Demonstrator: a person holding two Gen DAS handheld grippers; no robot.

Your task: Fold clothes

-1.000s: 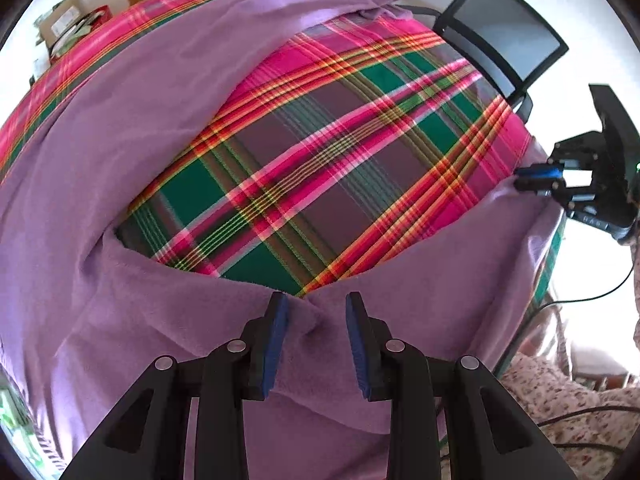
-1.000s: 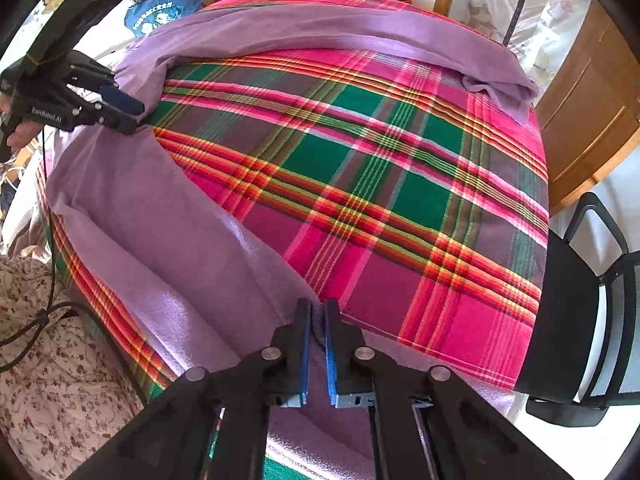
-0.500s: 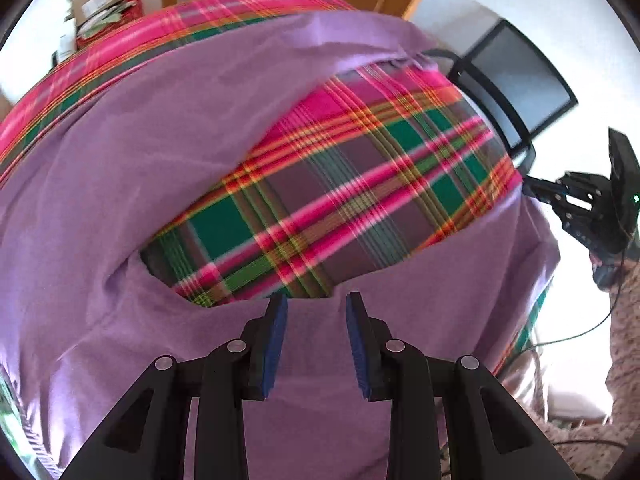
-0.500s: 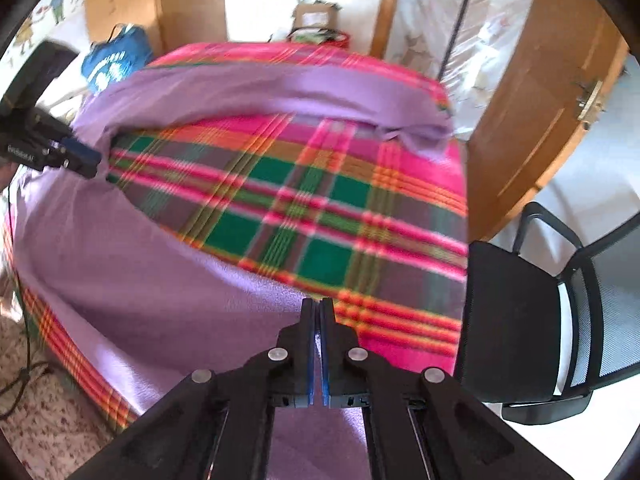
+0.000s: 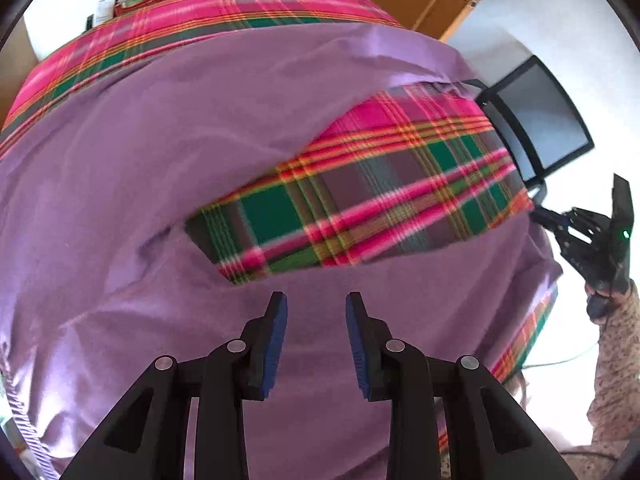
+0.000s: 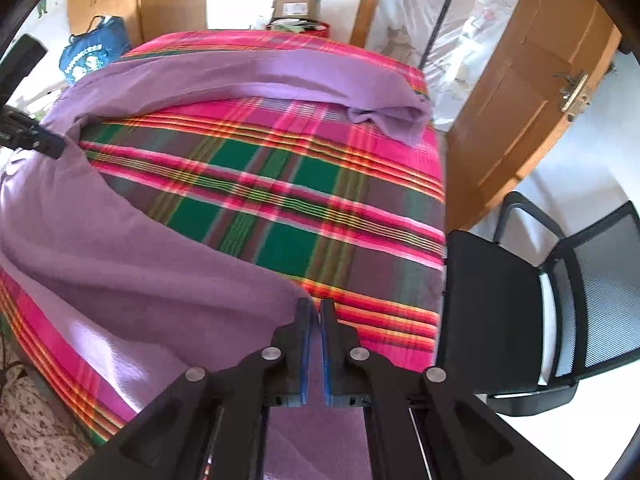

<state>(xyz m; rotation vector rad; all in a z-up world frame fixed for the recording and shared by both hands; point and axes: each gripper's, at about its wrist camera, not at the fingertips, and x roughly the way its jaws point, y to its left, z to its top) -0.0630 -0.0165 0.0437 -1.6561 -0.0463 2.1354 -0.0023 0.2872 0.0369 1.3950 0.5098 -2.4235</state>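
My right gripper (image 6: 314, 307) pinches the purple cloth (image 6: 120, 240) at the bed's (image 6: 360, 240) near edge, my left gripper (image 5: 316, 308) holds cloth bunched between half-parted jaws, and the first fold looks barely begun, far edge unmet.

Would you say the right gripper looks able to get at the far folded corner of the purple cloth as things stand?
Probably not yet: the right gripper is shut on the purple cloth, and bare plaid bedspread separates it from that far corner.

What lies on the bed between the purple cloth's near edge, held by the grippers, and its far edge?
Only the bare plaid bedspread lies between the two edges of the purple cloth; nothing rests on it. The right wrist view shows this best.
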